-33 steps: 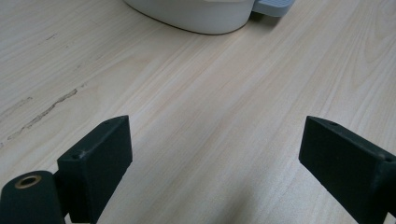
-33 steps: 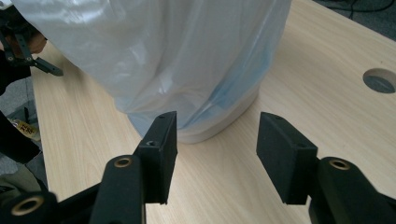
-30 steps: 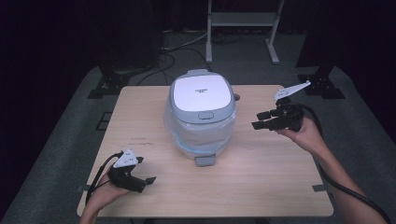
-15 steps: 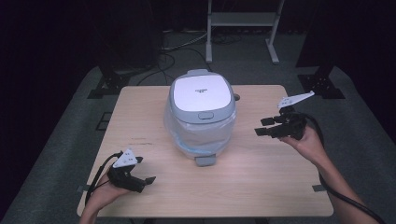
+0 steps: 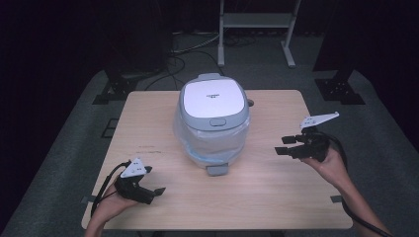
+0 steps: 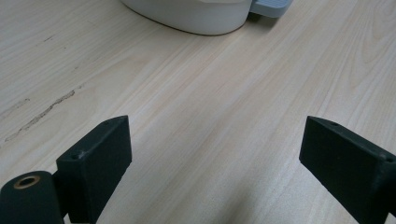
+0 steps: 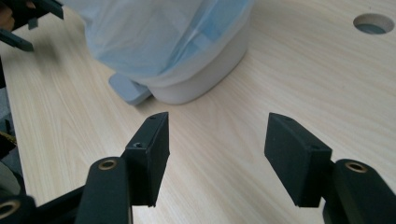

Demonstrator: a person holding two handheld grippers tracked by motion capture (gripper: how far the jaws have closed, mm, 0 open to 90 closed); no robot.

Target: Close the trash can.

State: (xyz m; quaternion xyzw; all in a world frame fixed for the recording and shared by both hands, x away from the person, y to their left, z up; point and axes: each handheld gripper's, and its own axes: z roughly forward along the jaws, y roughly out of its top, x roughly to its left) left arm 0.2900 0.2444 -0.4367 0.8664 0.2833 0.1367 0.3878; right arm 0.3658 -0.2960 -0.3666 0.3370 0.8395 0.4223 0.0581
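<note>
I see a dark room with grey carpet around a pale wooden counter (image 5: 276, 197) that takes up the middle of the high view; a metal stand (image 5: 257, 22) rises at the top centre and black cables lie on the floor beside it. At the centre of the frame, toward the counter's upper half, sits a white and grey rice cooker (image 5: 213, 121) with its lid down, a translucent plastic bag with a blue band wrapped round its body and a small grey tab (image 5: 217, 169) jutting from its base toward the bottom of the frame.

My left gripper (image 5: 148, 193) rests low on the counter at the lower left, held in a hand (image 5: 111, 202), well apart from the cooker. In the left gripper view its 2 black jaws stand spread wide over bare wood, with the cooker's white base (image 6: 191, 14) at the top edge.

My right gripper (image 5: 286, 145) sits at the right of the frame, level with the cooker's base and pointing at it, not touching. In the right gripper view its 2 jaws are spread with nothing between them, the bagged cooker (image 7: 163, 42) ahead at upper left and a round hole (image 7: 372, 22) in the counter at upper right.
</note>
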